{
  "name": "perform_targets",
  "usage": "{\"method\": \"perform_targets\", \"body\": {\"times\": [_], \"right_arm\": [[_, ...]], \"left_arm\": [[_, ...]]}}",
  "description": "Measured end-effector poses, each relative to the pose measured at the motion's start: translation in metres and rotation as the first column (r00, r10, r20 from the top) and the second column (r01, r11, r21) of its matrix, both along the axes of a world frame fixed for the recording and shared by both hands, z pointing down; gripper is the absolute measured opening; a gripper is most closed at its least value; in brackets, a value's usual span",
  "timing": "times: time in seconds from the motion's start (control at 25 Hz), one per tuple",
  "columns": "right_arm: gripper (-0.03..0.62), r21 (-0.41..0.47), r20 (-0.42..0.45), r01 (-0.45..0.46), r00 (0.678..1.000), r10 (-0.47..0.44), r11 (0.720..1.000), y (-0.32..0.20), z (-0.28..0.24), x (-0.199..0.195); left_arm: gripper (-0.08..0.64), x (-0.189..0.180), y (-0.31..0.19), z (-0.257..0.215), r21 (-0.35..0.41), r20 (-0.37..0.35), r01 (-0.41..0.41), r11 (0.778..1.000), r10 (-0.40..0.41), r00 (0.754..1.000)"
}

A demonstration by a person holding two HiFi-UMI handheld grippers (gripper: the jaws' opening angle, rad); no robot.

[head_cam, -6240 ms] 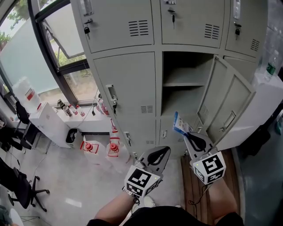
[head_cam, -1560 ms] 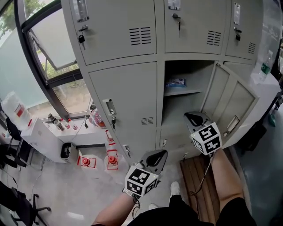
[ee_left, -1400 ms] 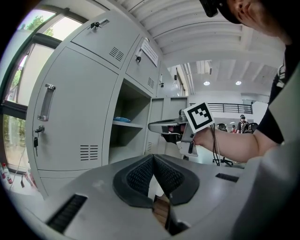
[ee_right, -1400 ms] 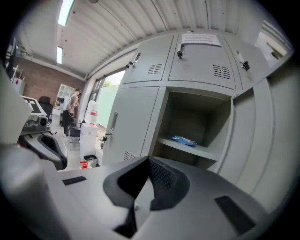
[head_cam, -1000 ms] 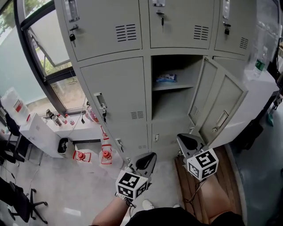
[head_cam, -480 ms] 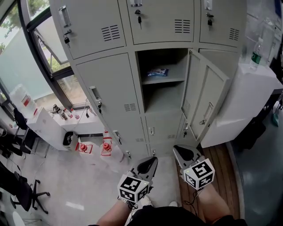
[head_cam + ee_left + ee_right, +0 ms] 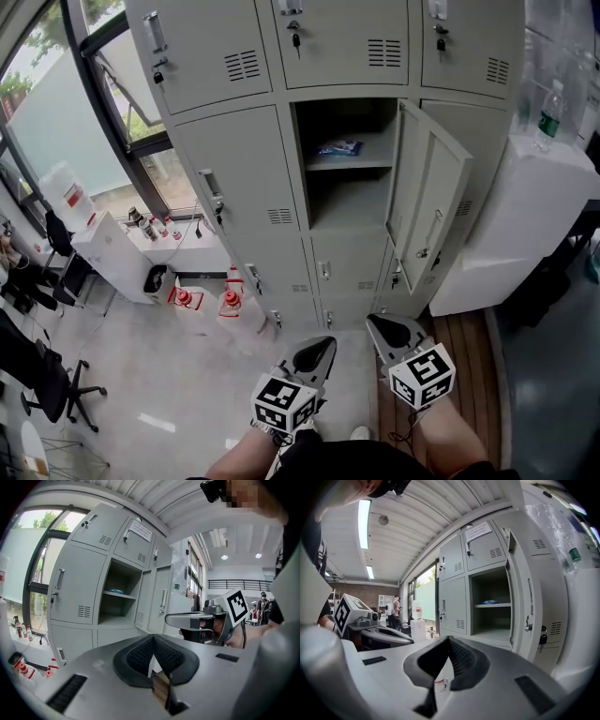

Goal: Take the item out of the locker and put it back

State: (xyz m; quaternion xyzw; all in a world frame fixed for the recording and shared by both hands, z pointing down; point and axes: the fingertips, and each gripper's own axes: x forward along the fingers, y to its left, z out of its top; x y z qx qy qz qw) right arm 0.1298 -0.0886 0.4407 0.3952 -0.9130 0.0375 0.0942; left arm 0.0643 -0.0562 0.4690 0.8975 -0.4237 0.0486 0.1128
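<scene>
The grey locker (image 7: pixel 349 178) stands open, its door (image 7: pixel 427 202) swung out to the right. A blue packet (image 7: pixel 339 147) lies on the upper shelf inside; it also shows as the blue packet (image 7: pixel 116 591) in the left gripper view and the blue packet (image 7: pixel 490 602) in the right gripper view. My left gripper (image 7: pixel 314 354) and right gripper (image 7: pixel 386 330) hang low in the head view, well back from the locker, side by side. Both are shut with nothing between the pads. The left gripper (image 7: pixel 153 639) and the right gripper (image 7: pixel 449 640) each point towards the open compartment.
A white cabinet (image 7: pixel 525 216) with a bottle (image 7: pixel 551 112) on top stands right of the door. A wooden platform (image 7: pixel 469 375) lies at the right. At the left are a small white table (image 7: pixel 112 248), red-capped jugs (image 7: pixel 202 300), an office chair (image 7: pixel 56 394) and windows.
Both grippers have drawn back from the locker and sit lower in the head view. The blue packet, held in the right gripper several seconds ago, rests on the shelf.
</scene>
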Motion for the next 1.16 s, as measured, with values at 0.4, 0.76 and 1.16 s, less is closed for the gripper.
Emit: {"method": "perform_targets", "body": {"times": [0.4, 0.76, 1.16], "right_arm": [[0.052, -0.003, 0.002, 0.028, 1.000, -0.028, 1.000, 0.013, 0.004, 0.015], [0.052, 0.006, 0.006, 0.034, 0.999, -0.034, 0.999, 0.017, 0.002, 0.020], [0.052, 0.005, -0.001, 0.047, 0.999, -0.047, 0.999, 0.017, 0.003, 0.018]], "left_arm": [[0.015, 0.019, 0.010, -0.003, 0.007, -0.011, 0.020, 1.000, -0.020, 1.000], [0.015, 0.025, 0.012, -0.006, 0.020, -0.011, 0.028, 0.999, -0.027, 1.000], [0.015, 0.027, 0.013, -0.006, -0.001, 0.000, 0.025, 1.000, -0.025, 1.000]]}}
